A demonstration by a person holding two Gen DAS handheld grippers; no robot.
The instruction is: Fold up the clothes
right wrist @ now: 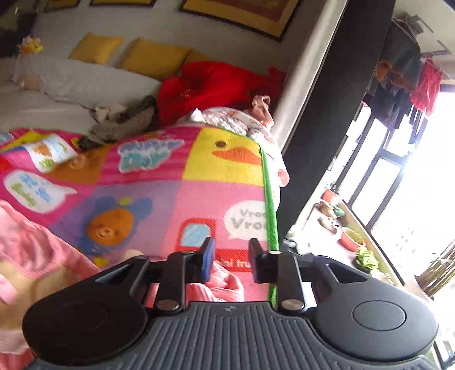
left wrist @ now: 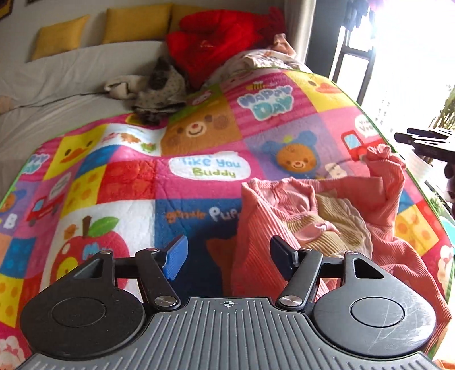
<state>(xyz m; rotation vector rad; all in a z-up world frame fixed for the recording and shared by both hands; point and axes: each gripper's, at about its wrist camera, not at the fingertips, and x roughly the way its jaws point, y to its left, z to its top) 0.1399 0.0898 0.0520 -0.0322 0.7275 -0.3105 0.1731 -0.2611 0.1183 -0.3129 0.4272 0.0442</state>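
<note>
A pink ribbed garment (left wrist: 327,205) lies crumpled on the colourful patchwork blanket (left wrist: 199,136), beige lining showing; left gripper (left wrist: 229,252) and right gripper (right wrist: 231,260) both gape apart, holding nothing

We see a garment (left wrist: 327,216) on our blanket (left wrist: 199,148), clothes heap (left wrist: 216,42) behind it, pillows (left wrist: 136,22) beyond.

I note a ribbed pink knit garment (left wrist: 335,205) on a fleecy, quilted patchwork blanket (left wrist: 199,142), and matt black plastic on the left gripper (left wrist: 227,253).
</note>
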